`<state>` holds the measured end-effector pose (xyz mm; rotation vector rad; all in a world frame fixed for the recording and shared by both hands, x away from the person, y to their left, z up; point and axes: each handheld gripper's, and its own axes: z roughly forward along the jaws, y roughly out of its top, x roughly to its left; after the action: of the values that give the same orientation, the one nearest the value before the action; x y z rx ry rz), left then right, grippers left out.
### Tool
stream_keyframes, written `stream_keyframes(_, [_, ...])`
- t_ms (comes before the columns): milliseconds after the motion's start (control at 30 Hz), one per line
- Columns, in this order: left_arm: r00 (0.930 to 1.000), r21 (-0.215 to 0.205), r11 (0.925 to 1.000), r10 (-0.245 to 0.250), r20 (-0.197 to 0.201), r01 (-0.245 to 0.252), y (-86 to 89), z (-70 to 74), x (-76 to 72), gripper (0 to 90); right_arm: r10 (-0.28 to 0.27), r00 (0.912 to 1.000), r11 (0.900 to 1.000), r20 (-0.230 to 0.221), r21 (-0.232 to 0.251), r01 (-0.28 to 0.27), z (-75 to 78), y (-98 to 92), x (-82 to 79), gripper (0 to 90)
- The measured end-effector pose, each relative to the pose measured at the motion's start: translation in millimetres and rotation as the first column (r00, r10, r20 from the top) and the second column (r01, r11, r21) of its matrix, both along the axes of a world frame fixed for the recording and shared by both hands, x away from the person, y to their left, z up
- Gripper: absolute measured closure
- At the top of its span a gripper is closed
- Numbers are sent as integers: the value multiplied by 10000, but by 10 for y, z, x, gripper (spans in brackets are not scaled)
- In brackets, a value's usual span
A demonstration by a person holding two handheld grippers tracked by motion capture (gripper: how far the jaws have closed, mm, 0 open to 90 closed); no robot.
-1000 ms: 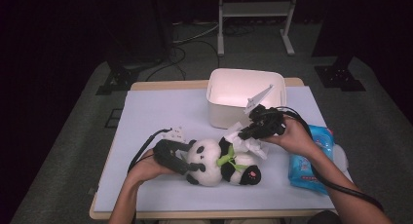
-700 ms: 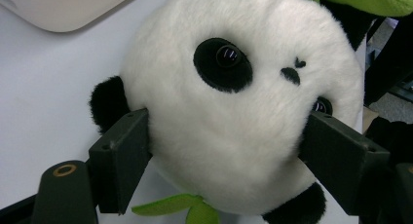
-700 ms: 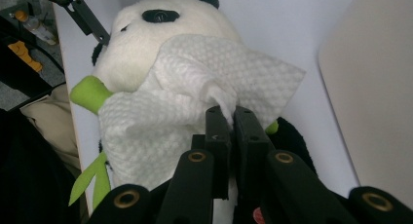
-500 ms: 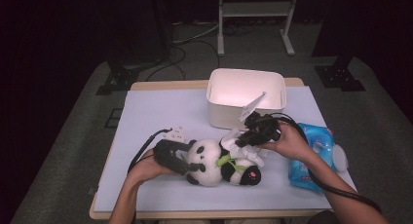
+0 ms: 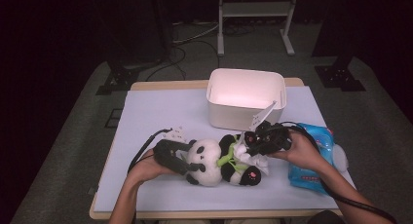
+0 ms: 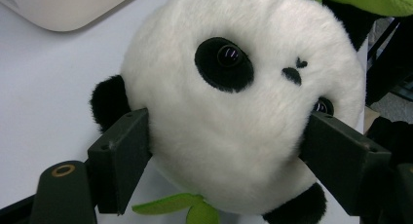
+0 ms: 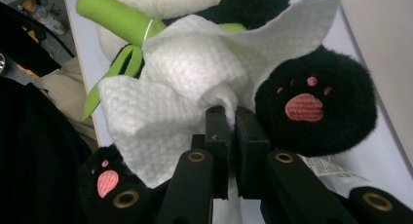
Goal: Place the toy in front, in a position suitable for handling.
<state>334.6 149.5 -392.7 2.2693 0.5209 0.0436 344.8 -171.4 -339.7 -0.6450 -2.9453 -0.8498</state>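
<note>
As the worktop [image 5: 160, 112] was examined from the high view, its white sheet lay largely bare to the left and front, while the right end was crowded. A white bin [image 5: 246, 96] stood at the far right-centre, and a blue packet [image 5: 311, 158] lay at the right edge under the right forearm.

The plush panda [image 5: 221, 160] lay on its back at front centre, its long axis running across the worktop, head to the left and feet to the right. It sat between both hands, with the bin close behind its feet and open sheet toward the front edge.

The left gripper [image 6: 229, 151] was clamped on the panda's head, one jaw pressing each cheek. The right gripper [image 7: 228, 136] had its jaws closed on a pinch of the white cloth [image 7: 190, 73], which was bunched against the panda's belly between the two black feet [image 7: 316, 102].

The cloth therefore lay directly ahead of the right jaws, already on the toy, so the right hand was the nearer for wiping along the body toward the head. Whether the cloth pressed the fur or merely rested on it could not be settled from these views.
</note>
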Motion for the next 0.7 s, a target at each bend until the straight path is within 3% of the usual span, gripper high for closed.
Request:
stream_keyframes(167, [10000,-27,10000,15,-24,-15,3,-3,4,194,95,9992,9993,376,355,-108,85,-33,-34,800])
stream_keyframes(367, [10000,-4,10000,16,-21,-16,2,0,0,194,349,9962,9977,795,551,-393,179,76,-19,664])
stream_keyframes(500, [10000,11,10000,12,-12,-12,-1,2,-1,194,710,9913,9969,1108,260,-743,197,222,8,605])
stream_keyframes(700, [10000,45,10000,42,-13,-42,-6,4,0,194,1044,9879,9944,1143,-273,-1019,129,483,102,557])
